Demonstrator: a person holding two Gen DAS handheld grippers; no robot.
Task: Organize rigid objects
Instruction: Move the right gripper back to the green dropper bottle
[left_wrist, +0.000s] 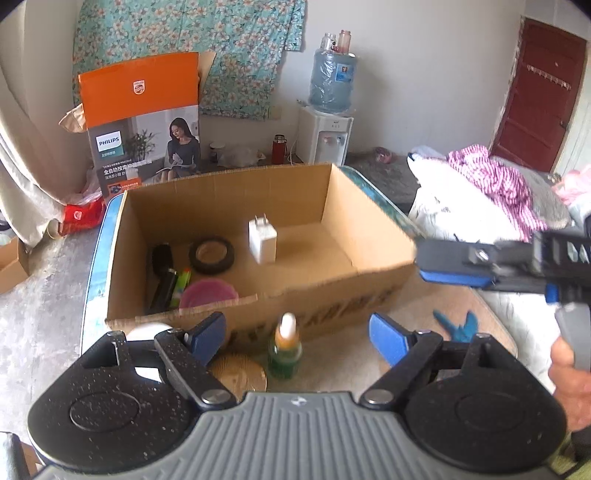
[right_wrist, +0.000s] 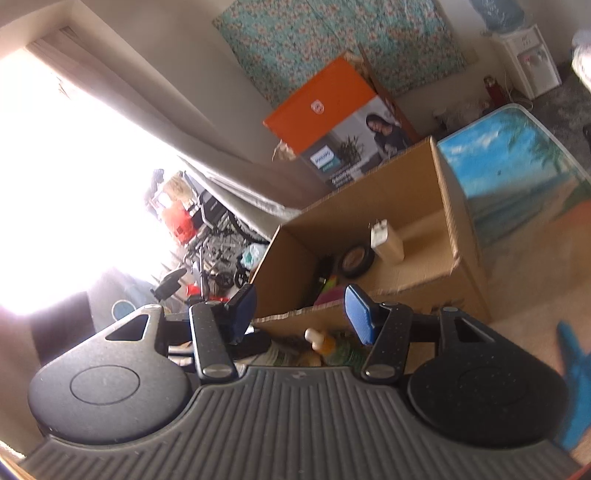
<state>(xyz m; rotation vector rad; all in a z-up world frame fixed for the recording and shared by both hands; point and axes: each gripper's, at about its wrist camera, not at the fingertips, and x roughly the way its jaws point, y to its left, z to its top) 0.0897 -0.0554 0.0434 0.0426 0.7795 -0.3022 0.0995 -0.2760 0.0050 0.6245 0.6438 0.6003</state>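
Observation:
An open cardboard box (left_wrist: 314, 299) stands on the table. Inside it are a white plug charger (left_wrist: 262, 236), a black ring (left_wrist: 211, 254), a pink lid (left_wrist: 208, 293), a black object (left_wrist: 162, 273) and a green-yellow marker (left_wrist: 183, 282). In front of the box stand a small green bottle (left_wrist: 285, 347), a round golden disc (left_wrist: 240, 373) and a white round thing (left_wrist: 147, 330). My left gripper (left_wrist: 295, 332) hangs open above the bottle, holding nothing. My right gripper (right_wrist: 301, 310) is open and empty before the box (right_wrist: 369, 199); its fingers (left_wrist: 454, 266) reach in beside the box's right corner.
A blue object (left_wrist: 458, 325) lies on the table right of the box. Behind the table stand an orange Philips carton (left_wrist: 144, 125) and a water dispenser (left_wrist: 328, 136). A bed with pink-striped cloth (left_wrist: 491, 177) is at the right. A hand (left_wrist: 569, 373) holds the right gripper.

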